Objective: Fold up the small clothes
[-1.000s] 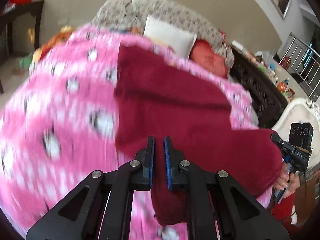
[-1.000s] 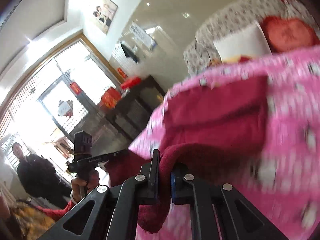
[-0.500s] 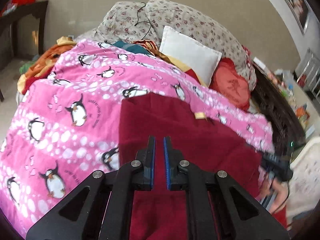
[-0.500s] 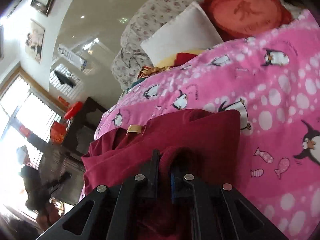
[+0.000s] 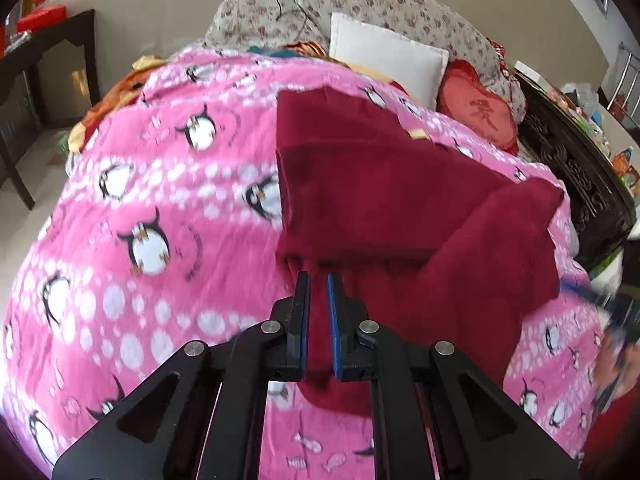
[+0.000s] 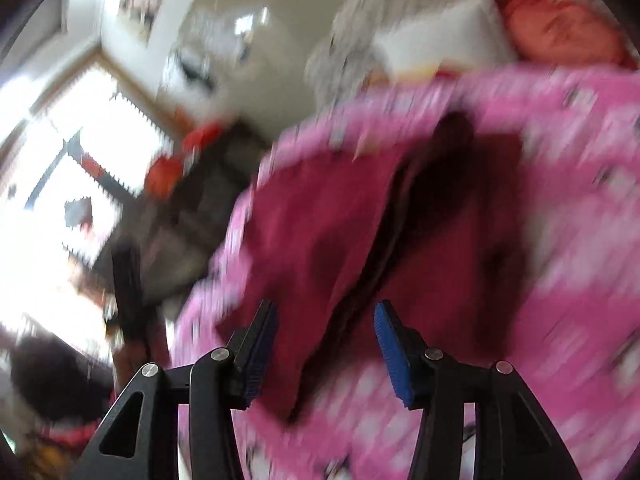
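Looking along the left gripper point(image 5: 318, 286), we see the dark red fleece garment point(image 5: 384, 196) spread on the pink penguin-print blanket point(image 5: 160, 184), filling the middle of the frame. Its long axis runs from the bottom centre, near our fingertips, up toward the upper middle, where a straight hem lies close to the white square pillow point(image 5: 384, 56). A second layer is doubled over the lower part, its folded edge crossing the frame level, and a loose flap points out to the right with a blunt corner at right centre. The cloth is plain, thick and matte, with a small tan label showing near its upper right edge. Our left jaws stand nearly closed with a thin slit between the blue pads; the red cloth lies right at and below the tips, but we cannot tell whether they pinch it.

Through the right wrist view, heavily blurred, the right gripper point(image 6: 326, 316) has its jaws spread wide and holds nothing. The same garment point(image 6: 320, 232) lies beyond them in the centre, a dark crease running from bottom centre to upper right. A red heart-shaped cushion point(image 5: 478, 108) sits beside the pillow.
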{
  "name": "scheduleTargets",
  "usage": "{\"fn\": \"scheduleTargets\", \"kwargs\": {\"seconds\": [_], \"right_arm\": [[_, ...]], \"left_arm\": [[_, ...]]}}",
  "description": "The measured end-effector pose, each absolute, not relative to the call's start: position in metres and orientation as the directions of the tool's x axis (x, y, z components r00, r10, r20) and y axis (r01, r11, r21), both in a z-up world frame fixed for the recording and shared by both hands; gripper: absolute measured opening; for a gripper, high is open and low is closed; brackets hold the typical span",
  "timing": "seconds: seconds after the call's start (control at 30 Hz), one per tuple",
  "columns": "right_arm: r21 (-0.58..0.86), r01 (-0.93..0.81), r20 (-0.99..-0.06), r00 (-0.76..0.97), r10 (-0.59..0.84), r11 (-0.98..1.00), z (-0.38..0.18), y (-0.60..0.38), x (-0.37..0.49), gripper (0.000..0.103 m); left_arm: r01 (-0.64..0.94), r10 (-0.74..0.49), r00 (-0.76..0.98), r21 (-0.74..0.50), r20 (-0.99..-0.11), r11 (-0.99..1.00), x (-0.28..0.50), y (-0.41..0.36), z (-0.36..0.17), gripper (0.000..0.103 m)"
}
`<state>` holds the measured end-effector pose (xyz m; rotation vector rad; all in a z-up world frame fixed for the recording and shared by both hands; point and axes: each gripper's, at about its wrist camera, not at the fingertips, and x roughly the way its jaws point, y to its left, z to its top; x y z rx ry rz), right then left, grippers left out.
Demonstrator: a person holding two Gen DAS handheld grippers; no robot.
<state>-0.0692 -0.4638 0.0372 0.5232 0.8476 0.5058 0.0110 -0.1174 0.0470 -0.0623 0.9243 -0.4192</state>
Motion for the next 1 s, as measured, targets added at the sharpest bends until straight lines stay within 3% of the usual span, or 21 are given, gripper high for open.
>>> {"fn": "scheduleTargets", "kwargs": {"seconds": [0.1,0.17,0.23,0.27,0.3,0.43,0.57,0.63,0.67,0.7,0.73,0.87,0.97,1.0], "right_arm": [[0.652,-0.242,-0.593,0.427,0.682,0.718,0.001,-0.420,-0.067,0.058],[0.669,-0.229,-0.608,0.379,0.698,0.707,-0.019,-0.400,-0.058,0.059],[0.672,-0.249,-0.605,0.361,0.710,0.698,-0.027,-0.383,-0.047,0.040],[0.671,-0.274,-0.597,0.352,0.721,0.689,-0.024,-0.376,-0.043,0.021],[0.669,-0.307,-0.582,0.351,0.734,0.677,-0.017,-0.368,-0.037,0.013],[0.664,-0.420,-0.447,0.440,0.779,0.618,0.040,-0.356,0.003,0.012],[0.659,-0.422,-0.329,0.583,0.743,0.623,0.081,-0.357,0.070,0.012],[0.657,-0.411,-0.311,0.616,0.723,0.632,0.081,-0.354,0.115,0.014],[0.661,-0.393,-0.327,0.616,0.716,0.640,0.077,-0.349,0.129,0.021],[0.663,-0.355,-0.364,0.616,0.698,0.659,0.069,-0.348,0.144,0.041],[0.669,-0.313,-0.394,0.620,0.679,0.674,0.063,-0.346,0.153,0.051],[0.730,-0.339,-0.274,0.650,0.709,0.593,0.072,-0.383,0.125,0.052],[0.630,-0.306,-0.334,0.724,0.604,0.714,0.094,-0.419,0.081,0.052],[0.578,-0.271,-0.365,0.758,0.541,0.770,0.101,-0.432,0.068,0.054]], "left_arm": [[0.320,-0.381,0.532,-0.237,-0.756,0.918,0.002,-0.111,0.048,0.007],[0.317,-0.371,0.551,-0.224,-0.747,0.922,-0.004,-0.105,0.054,0.007],[0.313,-0.346,0.578,-0.191,-0.739,0.930,-0.010,-0.099,0.059,0.007],[0.310,-0.337,0.586,-0.180,-0.737,0.934,-0.012,-0.097,0.061,0.007],[0.308,-0.329,0.596,-0.170,-0.733,0.936,-0.014,-0.093,0.064,0.007],[0.299,-0.333,0.621,-0.179,-0.709,0.937,-0.012,-0.084,0.074,0.007],[0.287,-0.350,0.649,-0.209,-0.675,0.935,0.000,-0.082,0.083,0.007],[0.288,-0.355,0.645,-0.215,-0.677,0.933,0.007,-0.085,0.082,0.007],[0.288,-0.357,0.642,-0.218,-0.679,0.933,0.011,-0.088,0.081,0.007],[0.290,-0.358,0.639,-0.218,-0.681,0.932,0.016,-0.091,0.078,0.007],[0.291,-0.356,0.635,-0.214,-0.686,0.933,0.021,-0.095,0.075,0.007],[0.313,-0.372,0.623,-0.216,-0.688,0.925,0.035,-0.106,0.066,0.007],[0.331,-0.403,0.615,-0.241,-0.678,0.912,0.044,-0.114,0.062,0.008],[0.340,-0.417,0.612,-0.253,-0.671,0.906,0.048,-0.118,0.062,0.014]]}}
